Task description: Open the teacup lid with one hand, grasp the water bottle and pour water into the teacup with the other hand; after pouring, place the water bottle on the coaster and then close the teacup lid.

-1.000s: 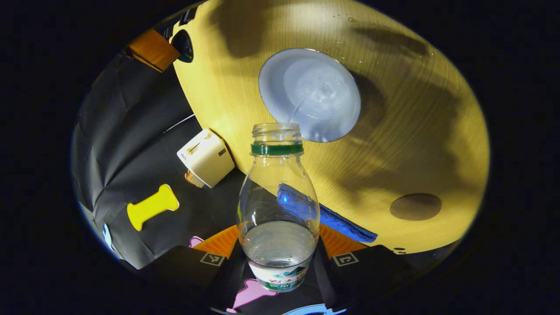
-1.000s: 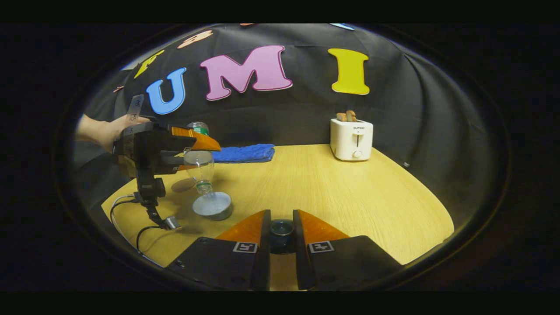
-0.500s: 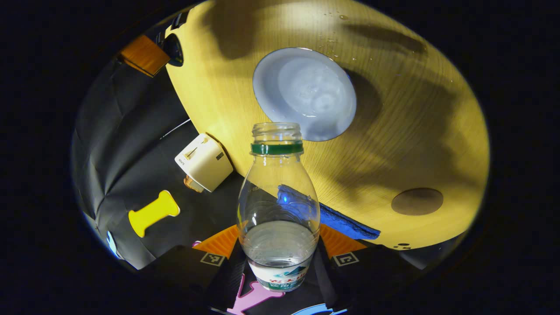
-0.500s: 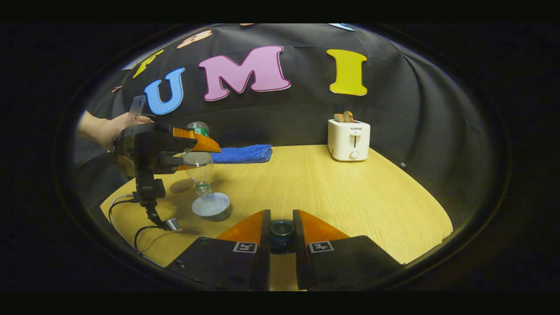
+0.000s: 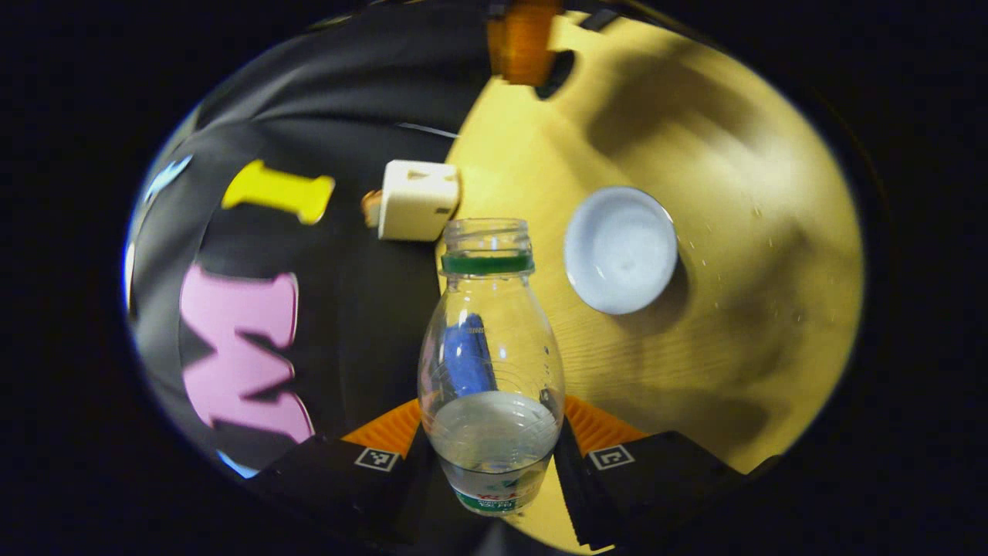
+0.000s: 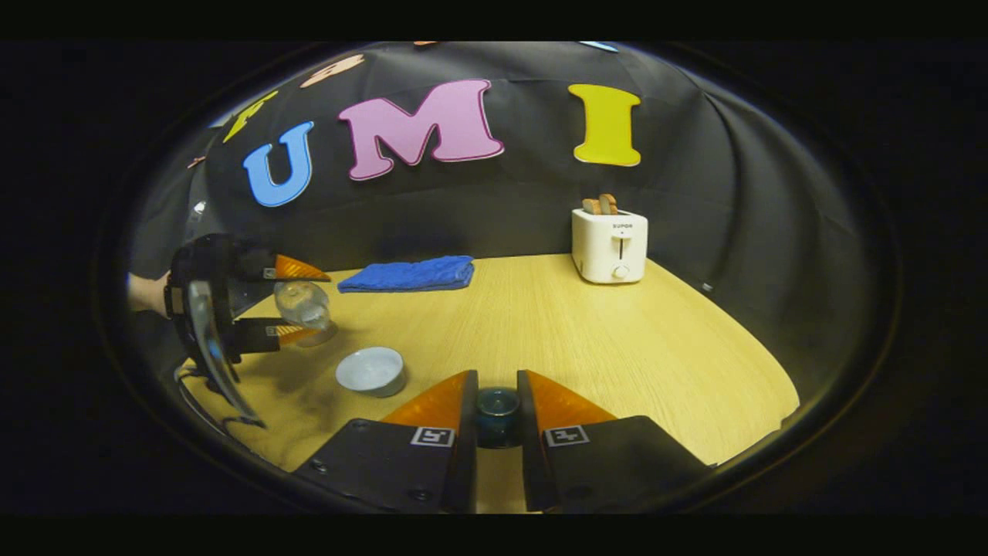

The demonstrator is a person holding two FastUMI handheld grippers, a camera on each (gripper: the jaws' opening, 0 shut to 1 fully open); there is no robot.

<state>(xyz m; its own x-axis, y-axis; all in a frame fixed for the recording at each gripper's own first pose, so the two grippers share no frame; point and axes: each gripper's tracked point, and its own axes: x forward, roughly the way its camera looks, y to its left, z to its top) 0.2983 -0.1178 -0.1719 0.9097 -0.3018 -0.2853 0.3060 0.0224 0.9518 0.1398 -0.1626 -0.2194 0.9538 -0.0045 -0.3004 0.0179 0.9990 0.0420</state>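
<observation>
My left gripper (image 5: 494, 421) is shut on a clear water bottle (image 5: 491, 363) with a green neck ring, no cap, and water in its lower part. The white teacup (image 5: 620, 249) stands open on the wooden table, to the right of the bottle's mouth. In the right gripper view the left gripper (image 6: 297, 301) sits at the far left, rolled on its side, holding the blurred bottle (image 6: 303, 305) behind the teacup (image 6: 371, 371). A brown coaster (image 6: 323, 337) peeks out just below the bottle. My right gripper (image 6: 496, 377) is shut on the dark lid's knob (image 6: 497, 408) above the table.
A white toaster (image 6: 610, 245) with toast stands at the back right of the table (image 6: 617, 347). A folded blue towel (image 6: 409, 274) lies along the back edge. Small water drops (image 5: 752, 212) dot the wood near the cup. A hand (image 6: 143, 292) holds the left gripper.
The thin stream into the cup has stopped. My left gripper has swung away from above the cup and rolled, carrying the bottle back and to the left. The right gripper has held still.
</observation>
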